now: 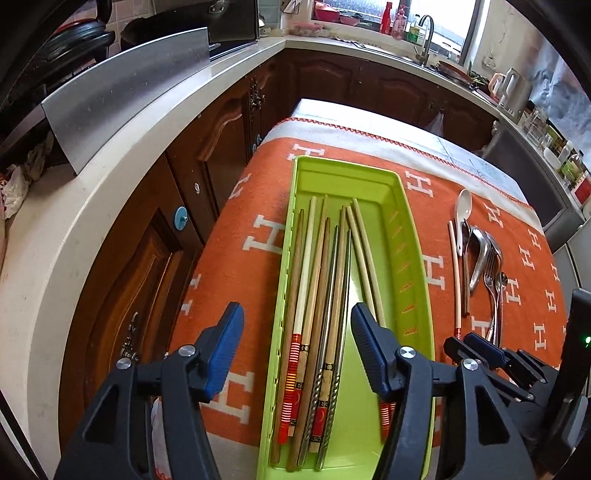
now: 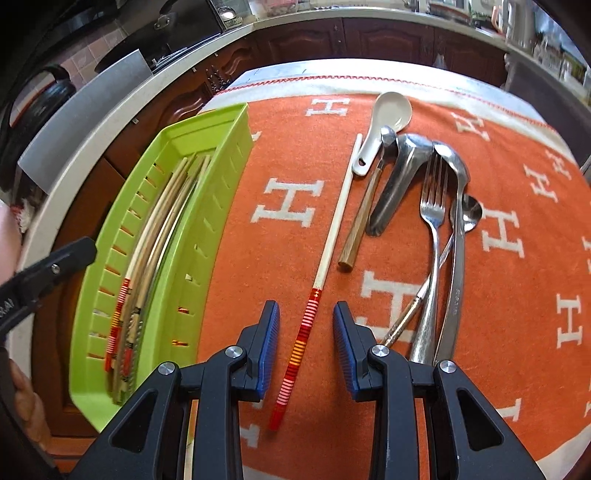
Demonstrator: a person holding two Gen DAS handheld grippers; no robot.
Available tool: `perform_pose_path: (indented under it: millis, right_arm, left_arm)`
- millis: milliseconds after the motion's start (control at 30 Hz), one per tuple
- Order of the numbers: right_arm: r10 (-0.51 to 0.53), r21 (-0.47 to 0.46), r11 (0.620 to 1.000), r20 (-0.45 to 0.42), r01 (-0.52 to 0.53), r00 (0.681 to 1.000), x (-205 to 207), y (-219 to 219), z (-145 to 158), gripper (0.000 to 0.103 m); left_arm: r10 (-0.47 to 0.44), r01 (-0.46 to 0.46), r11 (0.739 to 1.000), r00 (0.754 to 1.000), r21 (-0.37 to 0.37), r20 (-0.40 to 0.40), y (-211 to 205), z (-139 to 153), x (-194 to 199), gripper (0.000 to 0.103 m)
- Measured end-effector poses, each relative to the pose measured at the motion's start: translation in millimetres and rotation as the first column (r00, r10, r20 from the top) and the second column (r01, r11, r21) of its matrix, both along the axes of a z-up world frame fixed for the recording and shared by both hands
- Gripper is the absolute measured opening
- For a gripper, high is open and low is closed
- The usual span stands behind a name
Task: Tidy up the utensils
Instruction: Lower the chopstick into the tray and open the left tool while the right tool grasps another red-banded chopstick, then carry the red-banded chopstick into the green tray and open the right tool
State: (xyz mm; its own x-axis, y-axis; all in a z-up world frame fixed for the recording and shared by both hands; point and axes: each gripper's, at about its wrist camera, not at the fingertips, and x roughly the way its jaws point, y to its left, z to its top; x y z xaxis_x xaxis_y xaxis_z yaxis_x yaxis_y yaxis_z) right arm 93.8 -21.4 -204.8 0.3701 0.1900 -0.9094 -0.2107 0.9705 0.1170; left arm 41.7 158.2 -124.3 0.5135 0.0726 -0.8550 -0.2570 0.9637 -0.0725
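A lime-green tray (image 1: 415,258) lies lengthwise on the orange cloth and holds several chopsticks (image 1: 317,280). My left gripper (image 1: 297,314) hovers open above them, its pads touching none. In the right wrist view a white chopstick with a red-striped end (image 2: 332,236) lies on the cloth. My right gripper (image 2: 306,308) is open astride its striped end, pads clear of it. To its right lie a white ceramic spoon (image 2: 391,110), a wooden-handled utensil (image 2: 360,229), a fork (image 2: 434,206) and metal spoons (image 2: 460,173). The tray (image 2: 218,192) sits to its left.
The orange cloth with white H letters (image 1: 240,280) covers a small table. A pale countertop (image 1: 55,258) over dark wooden cabinets curves round the left and back, with a sink tap (image 1: 424,33) far behind. A person's hand (image 2: 26,406) shows at the left edge.
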Motion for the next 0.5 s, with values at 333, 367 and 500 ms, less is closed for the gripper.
perform_pose_path:
  millis: [333,367,500]
  right_arm:
    - [0.0,-0.091,0.996,0.069,0.007,0.998,-7.9,0.3,-3.1,0.005]
    - [-0.013,-0.066,0.998,0.061,0.017,0.998,-7.0,-3.6,-2.6,0.005]
    - [-0.049,0.039,0.998,0.021,0.048,0.999,-7.7,-19.1,3.7,0.005]
  left_arm:
    - [0.011,-0.011,1.0,1.0,0.021,0.023,-0.2,7.5,-1.1,0.062]
    - [0.012,-0.012,1.0,1.0,0.015,0.021,0.4,7.9,-1.2,0.062]
    - [0.021,-0.021,1.0,1.0,-0.002,0.01,3.9,7.1,-1.1,0.065]
